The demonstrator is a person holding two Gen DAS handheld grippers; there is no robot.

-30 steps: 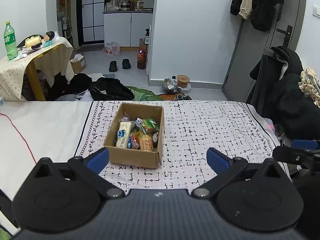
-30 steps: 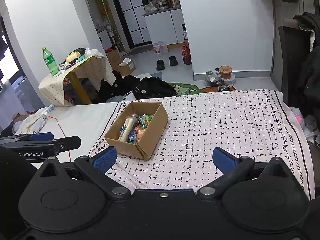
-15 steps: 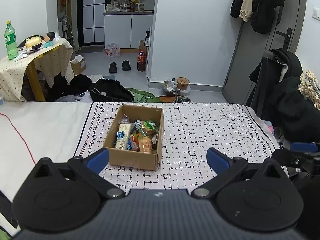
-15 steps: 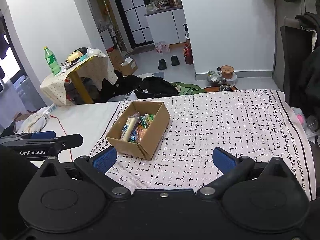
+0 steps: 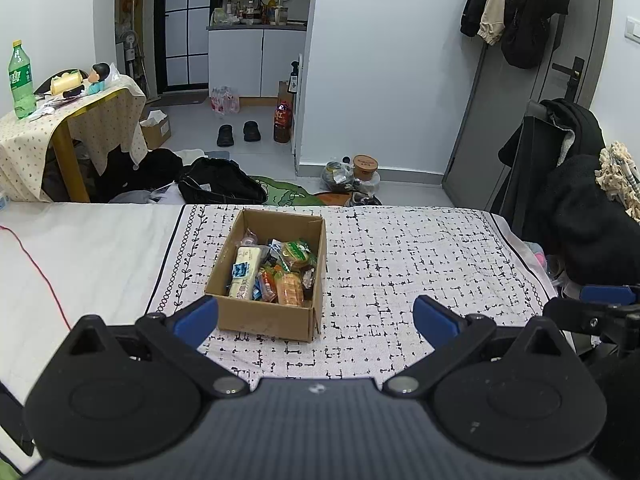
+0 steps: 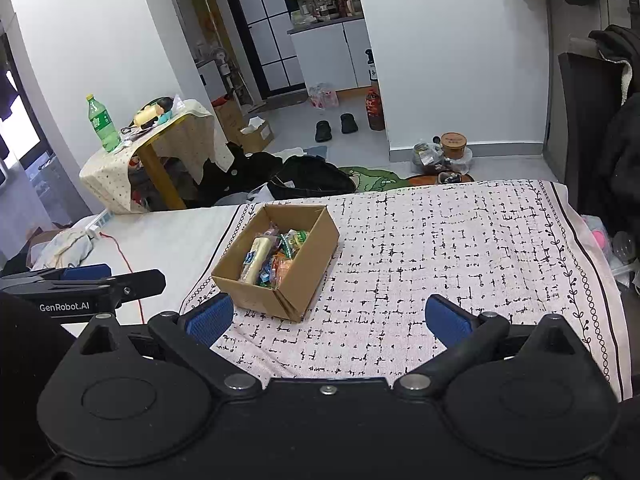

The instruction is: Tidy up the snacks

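Note:
An open cardboard box (image 5: 264, 318) (image 6: 316, 264) stands on a patterned cloth (image 5: 400, 264) (image 6: 440, 248) on the table. Several wrapped snacks (image 5: 272, 272) (image 6: 272, 258) lie inside it, among them a long pale packet (image 5: 245, 268) and an orange packet (image 5: 290, 290). My left gripper (image 5: 316, 318) is open and empty, held back from the box's near side. My right gripper (image 6: 327, 320) is open and empty, near the box's front right corner. The left gripper's side shows in the right wrist view (image 6: 84, 284).
A bare white table part (image 5: 80, 248) with a red cable (image 5: 36, 264) lies left of the cloth. Beyond the far edge are bags on the floor (image 5: 220, 184), a small covered table with a green bottle (image 5: 20, 80), and dark coats on a chair (image 5: 568, 200) at right.
Both grippers have drifted slightly; the box sits a little farther up and away in both views. The jaws stay open.

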